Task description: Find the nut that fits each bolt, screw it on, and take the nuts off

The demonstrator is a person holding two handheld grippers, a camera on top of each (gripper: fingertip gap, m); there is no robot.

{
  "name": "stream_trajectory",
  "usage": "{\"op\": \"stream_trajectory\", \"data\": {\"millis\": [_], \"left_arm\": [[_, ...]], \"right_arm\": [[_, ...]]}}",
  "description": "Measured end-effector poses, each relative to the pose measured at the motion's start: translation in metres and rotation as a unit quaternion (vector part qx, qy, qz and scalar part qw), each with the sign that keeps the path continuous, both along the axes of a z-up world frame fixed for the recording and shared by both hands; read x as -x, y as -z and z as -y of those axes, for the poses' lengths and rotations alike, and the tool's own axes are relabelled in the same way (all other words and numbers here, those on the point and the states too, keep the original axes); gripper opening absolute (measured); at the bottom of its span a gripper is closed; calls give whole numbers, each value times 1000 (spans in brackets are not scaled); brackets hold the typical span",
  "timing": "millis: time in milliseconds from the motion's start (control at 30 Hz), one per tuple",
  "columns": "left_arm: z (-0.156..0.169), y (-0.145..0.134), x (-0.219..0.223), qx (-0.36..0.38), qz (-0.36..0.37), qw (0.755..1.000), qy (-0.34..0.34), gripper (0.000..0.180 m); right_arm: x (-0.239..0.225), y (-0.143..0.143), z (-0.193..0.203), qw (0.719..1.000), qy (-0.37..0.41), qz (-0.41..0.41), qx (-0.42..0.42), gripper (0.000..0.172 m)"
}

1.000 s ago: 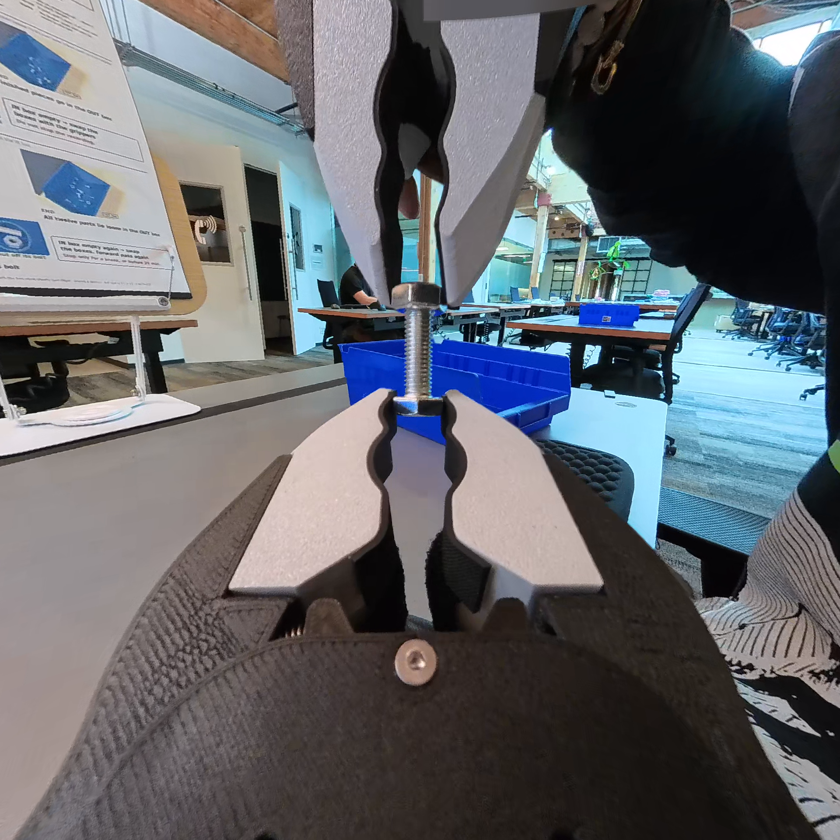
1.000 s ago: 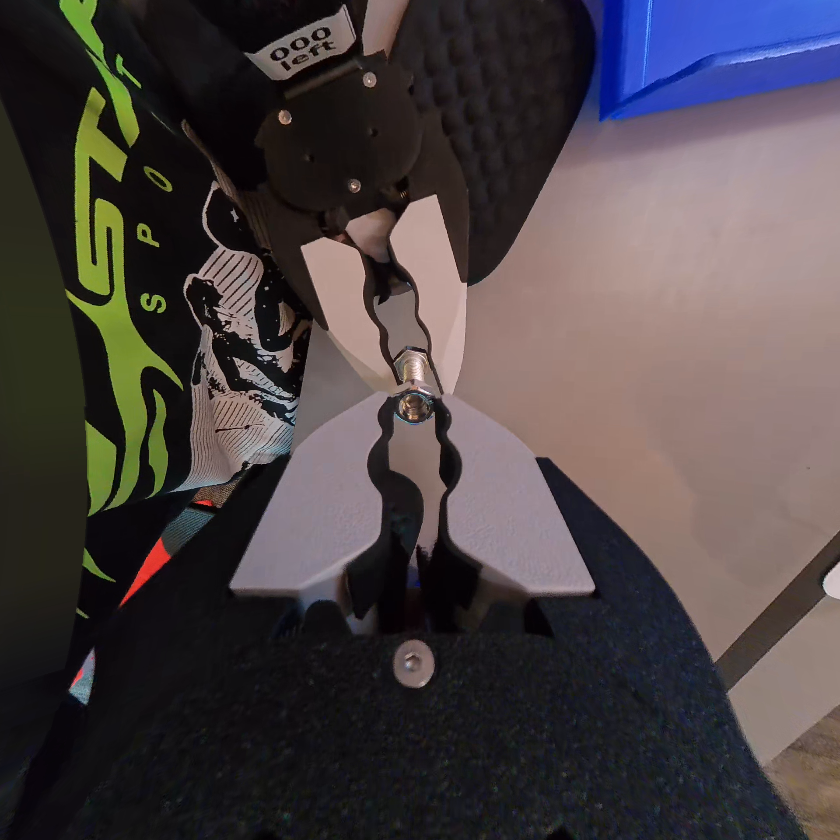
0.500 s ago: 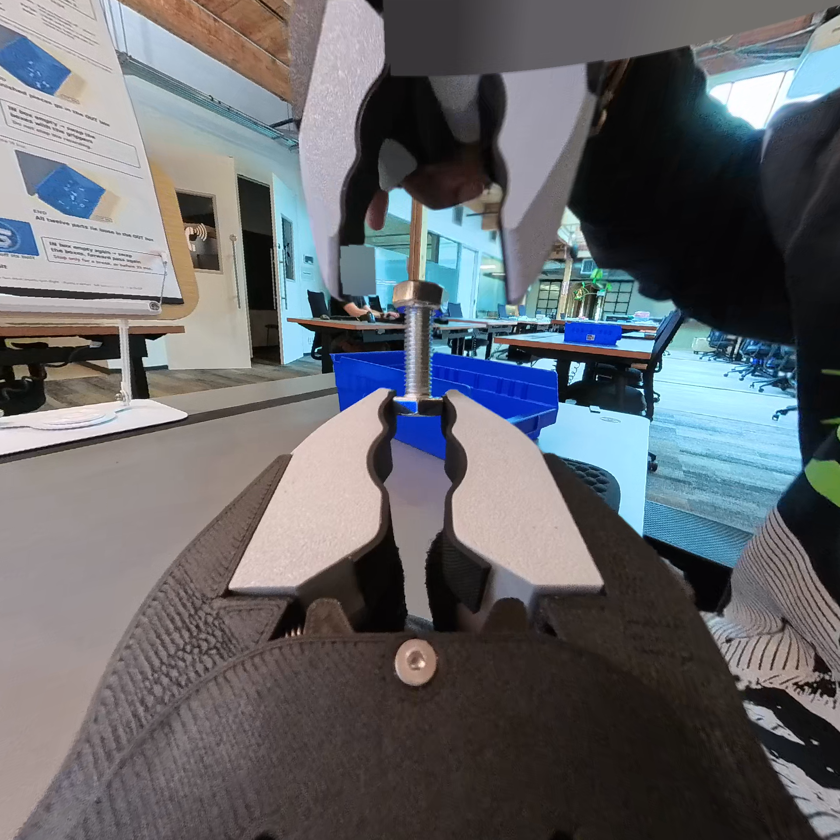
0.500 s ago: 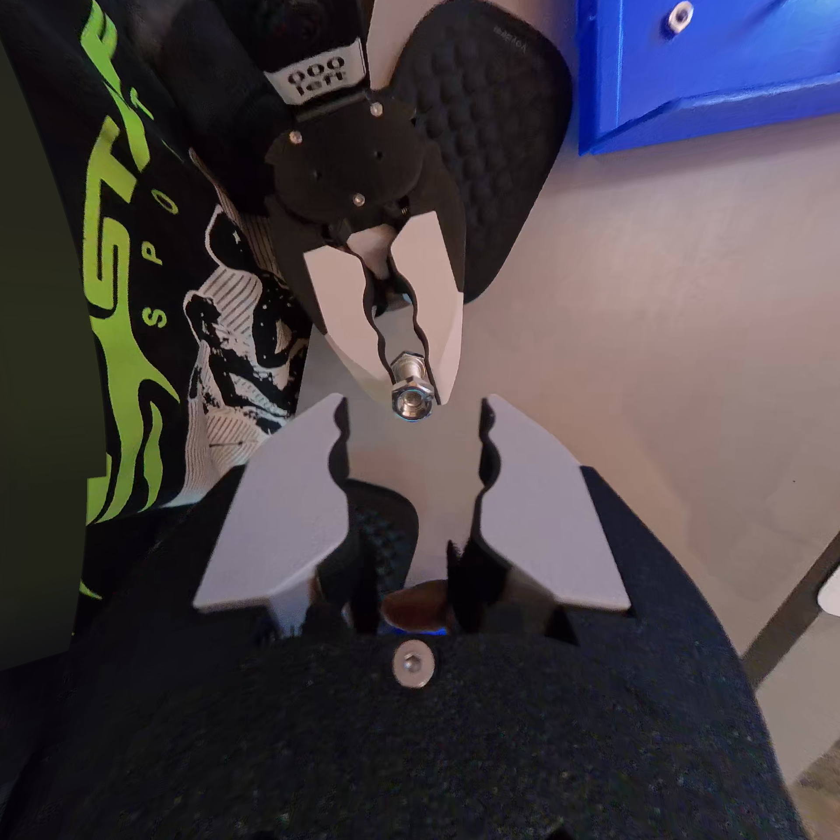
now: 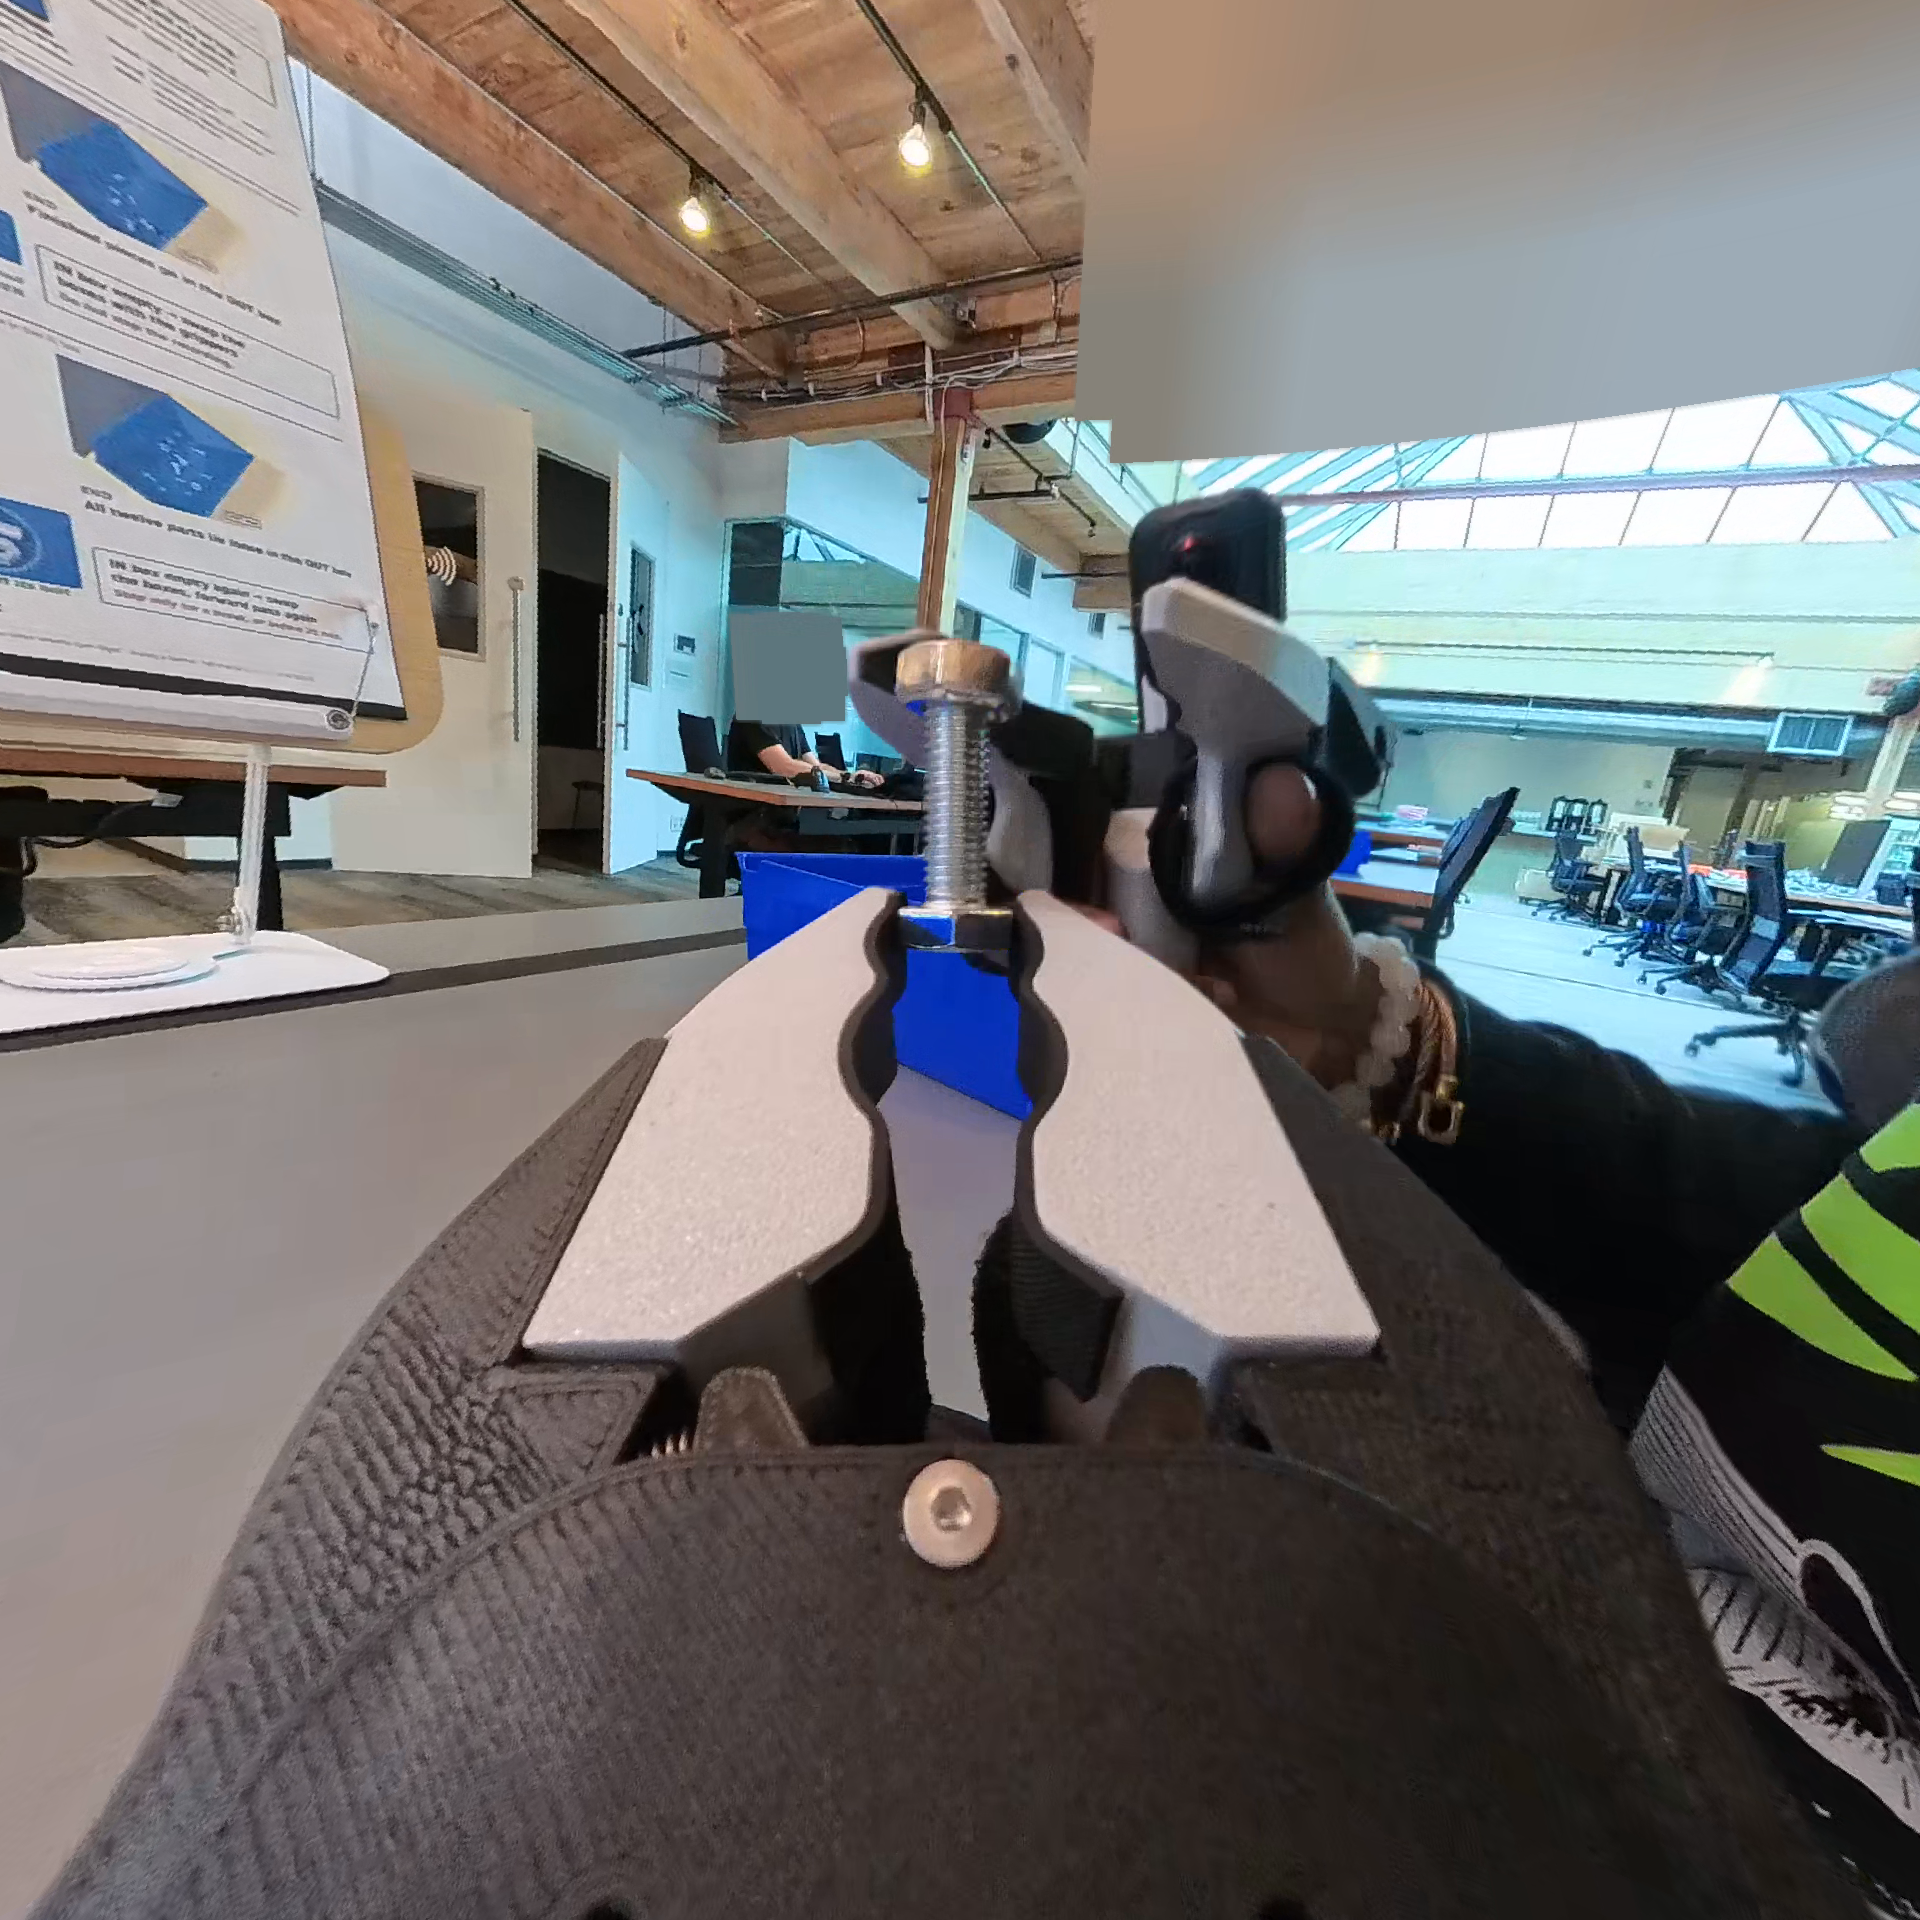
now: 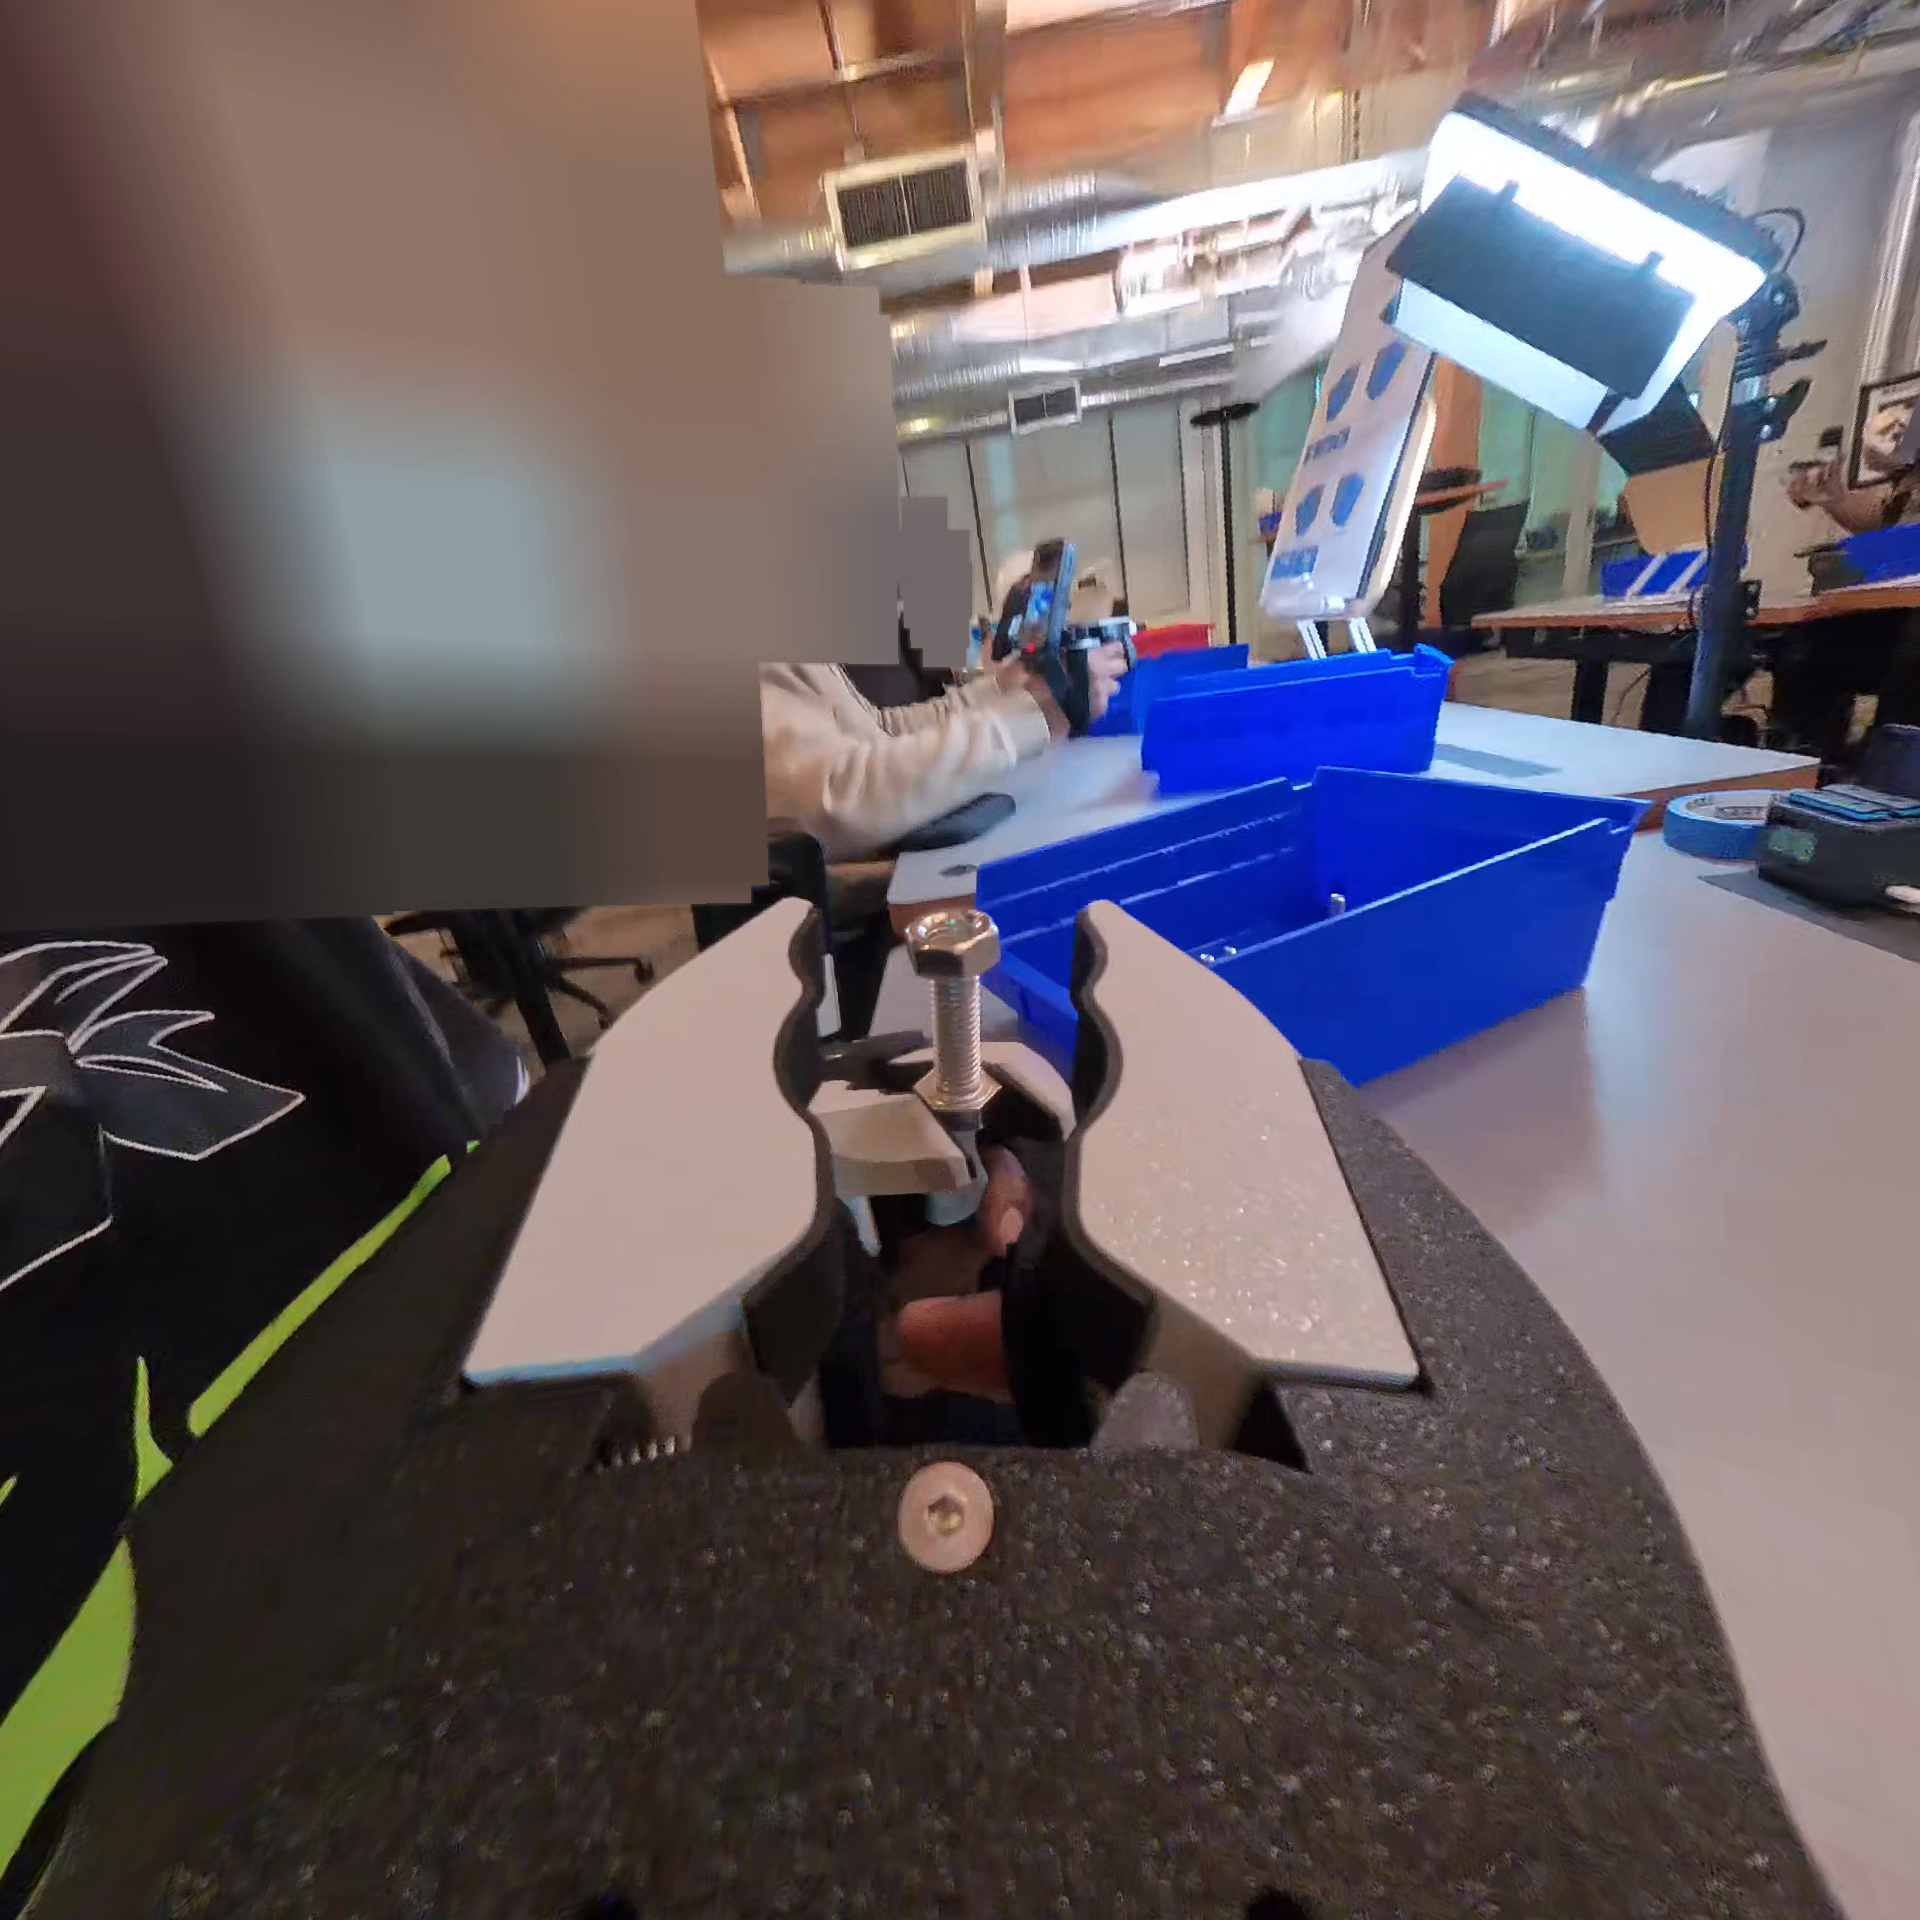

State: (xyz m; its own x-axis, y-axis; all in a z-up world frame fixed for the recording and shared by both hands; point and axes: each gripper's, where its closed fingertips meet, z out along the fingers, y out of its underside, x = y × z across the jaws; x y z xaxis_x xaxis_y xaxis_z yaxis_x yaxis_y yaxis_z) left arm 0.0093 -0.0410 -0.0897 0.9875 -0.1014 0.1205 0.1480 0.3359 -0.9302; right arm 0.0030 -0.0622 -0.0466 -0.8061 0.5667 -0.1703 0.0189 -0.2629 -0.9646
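While my left tongs [image 5: 954, 925] squeeze the flat head of the silver bolt [image 5: 954, 810], the bolt stands straight up with its screw part showing. Both gray fingers [image 5: 769, 1091] press on the head from the two sides, so the bolt is held tight. A silver nut [image 5: 951, 670] sits at the very top of the bolt.

My right tongs [image 6: 945, 956] are wide open. The nut [image 6: 951, 940] is between the two tips, but there is a gap on each side, so they do not touch it. Nothing is held in them. From the left tongs' side I can see my right tongs [image 5: 1049, 727] reaching in near the top of the bolt, with my hand [image 5: 1278, 904] behind them.

Just behind the bolt is a blue bin [image 6: 1455, 935] on the gray desk [image 6: 1662, 1195]. A few small silver parts lie inside the bin, too small to tell what they are. Another blue bin [image 6: 1299, 717] stands farther back. A white sign [image 5: 177, 364] on a stand sits on the desk well off to the left. A person in a light sleeve [image 6: 883, 748] sits at the far desk.
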Motion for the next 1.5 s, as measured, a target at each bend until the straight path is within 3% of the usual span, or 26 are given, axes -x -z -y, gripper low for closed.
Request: {"op": "stream_trajectory", "data": {"millis": [533, 1067, 1300, 1500], "left_arm": [[-3, 3, -5, 8, -14, 1000, 5, 18], [-4, 5, 4, 18, -19, 999, -46, 18], [-4, 5, 4, 16, -16, 999, -41, 18], [-4, 5, 5, 18, -15, 999, -42, 18]], "right_arm": [[3, 9, 10, 999, -11, -2, -35, 19], [13, 12, 5, 985, 152, 4, -75, 19], [10, 7, 1, 988, 145, 7, -53, 38], [2, 6, 0, 992, 125, 5, -22, 37]]}}
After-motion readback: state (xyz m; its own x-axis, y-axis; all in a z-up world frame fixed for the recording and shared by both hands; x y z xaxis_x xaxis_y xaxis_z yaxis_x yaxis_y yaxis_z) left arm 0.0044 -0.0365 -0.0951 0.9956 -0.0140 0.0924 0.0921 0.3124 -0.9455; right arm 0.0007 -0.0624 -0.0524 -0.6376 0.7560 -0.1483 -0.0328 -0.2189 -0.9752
